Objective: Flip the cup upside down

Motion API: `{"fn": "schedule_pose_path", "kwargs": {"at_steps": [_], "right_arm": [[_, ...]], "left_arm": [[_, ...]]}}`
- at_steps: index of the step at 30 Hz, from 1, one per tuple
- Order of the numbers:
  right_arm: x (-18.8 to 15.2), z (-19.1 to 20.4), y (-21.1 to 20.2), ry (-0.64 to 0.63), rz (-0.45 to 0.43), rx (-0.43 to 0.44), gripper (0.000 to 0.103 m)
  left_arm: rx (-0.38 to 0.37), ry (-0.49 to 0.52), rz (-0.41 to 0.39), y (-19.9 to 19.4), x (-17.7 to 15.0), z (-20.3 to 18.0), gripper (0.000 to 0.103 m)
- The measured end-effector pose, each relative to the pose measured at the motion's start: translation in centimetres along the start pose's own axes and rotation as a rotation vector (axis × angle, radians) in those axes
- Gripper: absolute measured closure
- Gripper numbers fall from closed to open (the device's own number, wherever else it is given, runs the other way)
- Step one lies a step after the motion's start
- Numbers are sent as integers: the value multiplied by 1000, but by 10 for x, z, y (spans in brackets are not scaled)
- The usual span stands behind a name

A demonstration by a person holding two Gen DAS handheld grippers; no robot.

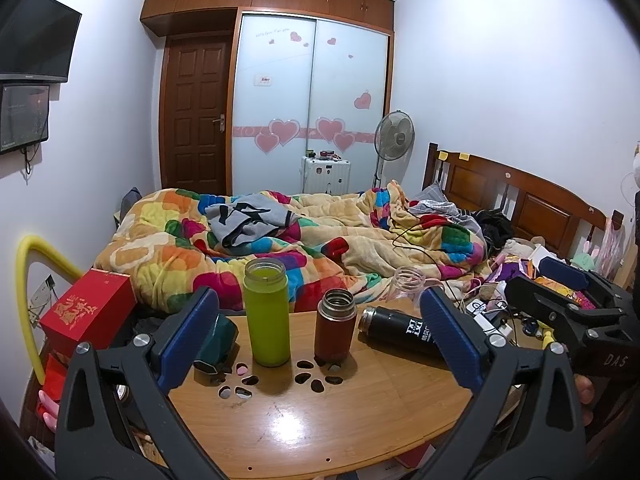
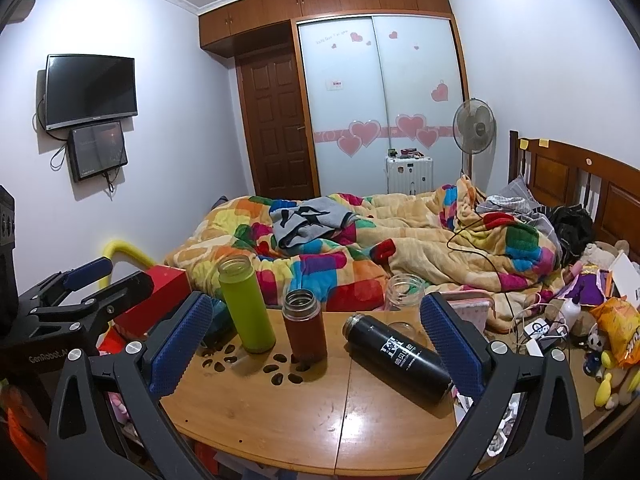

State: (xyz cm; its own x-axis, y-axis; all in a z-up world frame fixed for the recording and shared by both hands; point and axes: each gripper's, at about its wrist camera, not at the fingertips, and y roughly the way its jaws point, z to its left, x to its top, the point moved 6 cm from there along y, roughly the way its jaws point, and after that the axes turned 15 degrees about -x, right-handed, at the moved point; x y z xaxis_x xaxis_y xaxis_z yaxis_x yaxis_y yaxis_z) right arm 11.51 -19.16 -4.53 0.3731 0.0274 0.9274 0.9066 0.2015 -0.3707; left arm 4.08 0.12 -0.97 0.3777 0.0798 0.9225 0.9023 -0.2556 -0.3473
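On the round wooden table (image 1: 320, 420) (image 2: 280, 412) a green cup (image 1: 267, 312) (image 2: 246, 306) and a shorter red-brown cup (image 1: 335, 326) (image 2: 304, 330) stand upright with open mouths. A black cup (image 1: 400, 330) (image 2: 400, 356) lies on its side to their right. A clear glass jar (image 1: 408, 282) (image 2: 402, 294) stands at the table's far edge. My left gripper (image 1: 316, 328) is open and empty, in front of the cups. My right gripper (image 2: 316, 328) is open and empty, also short of them; it shows in the left wrist view (image 1: 560, 280) at the right.
A dark green object (image 1: 218, 338) sits at the table's left. A red box (image 1: 90, 308) and a yellow tube (image 1: 28, 280) lie left of the table. A bed with a colourful blanket (image 1: 280, 240) is behind. Cables and clutter (image 2: 560, 320) lie at the right.
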Motion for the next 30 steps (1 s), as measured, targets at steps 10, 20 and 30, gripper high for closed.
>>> {"fn": "schedule_pose_path", "kwargs": {"at_steps": [10,20,30], "right_arm": [[-1,0,0,0,-4,1,0],[-2,0,-1,2,-5,1,0],[-8,-3,1,6,0,-1,0]], "left_arm": [[-3,1,-2,0,1,-1,1],[-6,-1,-3,-2,1,-1,1],[-22,-6,21,8,-5,4,1]]}}
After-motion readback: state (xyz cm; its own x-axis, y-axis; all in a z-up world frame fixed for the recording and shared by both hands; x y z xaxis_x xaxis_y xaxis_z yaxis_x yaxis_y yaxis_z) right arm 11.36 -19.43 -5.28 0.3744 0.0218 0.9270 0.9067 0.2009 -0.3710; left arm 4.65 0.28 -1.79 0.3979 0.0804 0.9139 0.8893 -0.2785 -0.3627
